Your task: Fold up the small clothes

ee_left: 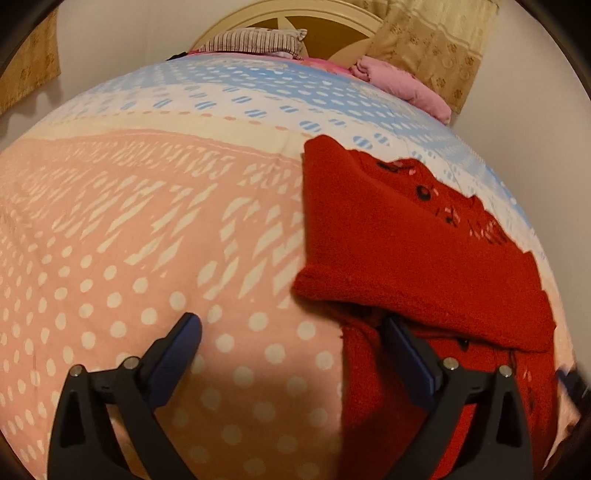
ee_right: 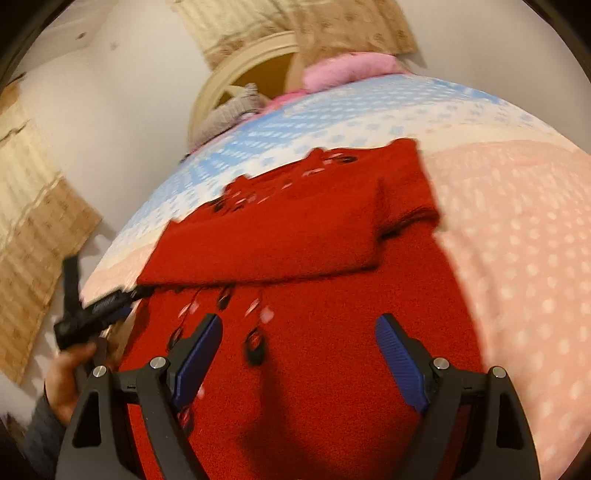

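1. The red garment [ee_left: 417, 236] lay on the bedspread [ee_left: 147, 221], on its pink dotted area and reaching up to the blue-and-white band. A plain red panel was folded across its middle, with patterned knit showing above and below the fold.
2. The left gripper [ee_left: 291, 332] had its jaws spread wide, with nothing between the pads. One blue pad [ee_left: 177, 350] stood over bare bedspread; the other stood over the lower edge of the garment, beside the folded panel. Contact with the fabric could not be determined.
3. The right gripper [ee_right: 299, 336] also stood wide open, both pads over the lower patterned part of the garment, gripping nothing. Whether the tips touched the cloth could not be determined; this view was blurred.
4. In the right wrist view, the left gripper appeared at the garment's left edge, held by a hand [ee_right: 66, 380] with a dark sleeve.
5. At the head of the bed were a striped pillow [ee_left: 255, 40], a pink blanket [ee_left: 402, 85] and a cream headboard [ee_left: 280, 11].
6. Patterned beige curtains [ee_left: 436, 44] hung against the white wall.
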### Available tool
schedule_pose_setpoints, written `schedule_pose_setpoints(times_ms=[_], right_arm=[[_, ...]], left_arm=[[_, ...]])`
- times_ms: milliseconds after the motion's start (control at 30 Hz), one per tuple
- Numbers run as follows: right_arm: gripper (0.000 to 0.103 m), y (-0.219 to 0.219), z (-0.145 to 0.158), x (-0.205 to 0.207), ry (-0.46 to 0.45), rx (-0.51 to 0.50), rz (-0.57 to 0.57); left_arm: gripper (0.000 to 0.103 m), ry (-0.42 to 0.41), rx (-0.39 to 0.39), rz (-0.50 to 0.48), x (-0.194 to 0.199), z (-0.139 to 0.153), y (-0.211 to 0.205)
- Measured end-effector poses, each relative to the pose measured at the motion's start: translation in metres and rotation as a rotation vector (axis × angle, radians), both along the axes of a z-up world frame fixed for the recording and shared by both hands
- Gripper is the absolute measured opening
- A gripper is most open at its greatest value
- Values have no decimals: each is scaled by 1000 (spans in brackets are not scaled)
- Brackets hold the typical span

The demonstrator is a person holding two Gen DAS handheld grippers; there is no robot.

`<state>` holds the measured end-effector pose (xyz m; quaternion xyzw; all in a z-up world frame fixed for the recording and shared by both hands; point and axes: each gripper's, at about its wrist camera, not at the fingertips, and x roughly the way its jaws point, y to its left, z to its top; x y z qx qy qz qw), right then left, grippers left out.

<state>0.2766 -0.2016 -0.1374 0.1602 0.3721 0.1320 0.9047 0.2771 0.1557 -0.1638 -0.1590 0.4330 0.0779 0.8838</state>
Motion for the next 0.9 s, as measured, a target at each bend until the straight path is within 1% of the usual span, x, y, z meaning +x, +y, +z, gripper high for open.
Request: schedule_pose_setpoints(times_ms=[33, 67, 100, 133, 167, 233, 300, 333, 367, 433, 567, 667, 767, 833, 867, 900], right_arm=[[84, -5, 5, 7, -3, 3, -17], [80, -7, 9, 14, -2, -6, -27], [79, -8, 11, 25, 15, -32, -37], [75, -7, 9, 35, 42, -56, -43], [67, -7, 7, 43, 68, -70, -45], [63, -3, -3, 59, 128, -86, -20], [57, 0, -12, 70, 153, -102, -20], [46, 1, -13, 72, 150, -112, -18], [32, 4, -13, 74, 145, -125, -10], [18, 8, -8, 73, 127, -149, 5], [15, 18, 17, 59, 19, -269, 25], [15, 16, 38, 55, -49, -307, 22], [15, 10, 50, 60, -78, -341, -11], [14, 5, 52, 65, -95, -388, -43], [14, 3, 49, 68, -88, -397, -50], [14, 0, 42, 73, -56, -389, -33]], left_arm=[[102, 3, 7, -3, 0, 0, -1], [102, 5, 7, -5, 1, -1, 0], [103, 5, 4, -6, 1, -1, 0], [103, 2, 0, -5, 1, -1, 1], [103, 0, -1, -4, 1, -1, 1], [103, 0, 5, -4, 0, 0, 0], [103, -1, 1, -7, 0, -1, 0], [103, -1, -1, -7, 0, -1, 0], [103, -2, -4, -7, 0, -1, 1], [103, -3, -7, -7, 0, -1, 0], [103, -6, -7, -3, -1, -1, 1], [103, -6, -6, -1, -1, -1, 2], [103, -6, -5, 2, -1, 0, 2], [103, -7, -8, 3, -2, -1, 2], [103, -7, -7, 3, -1, -1, 3], [103, -7, -7, 2, -1, 0, 3]])
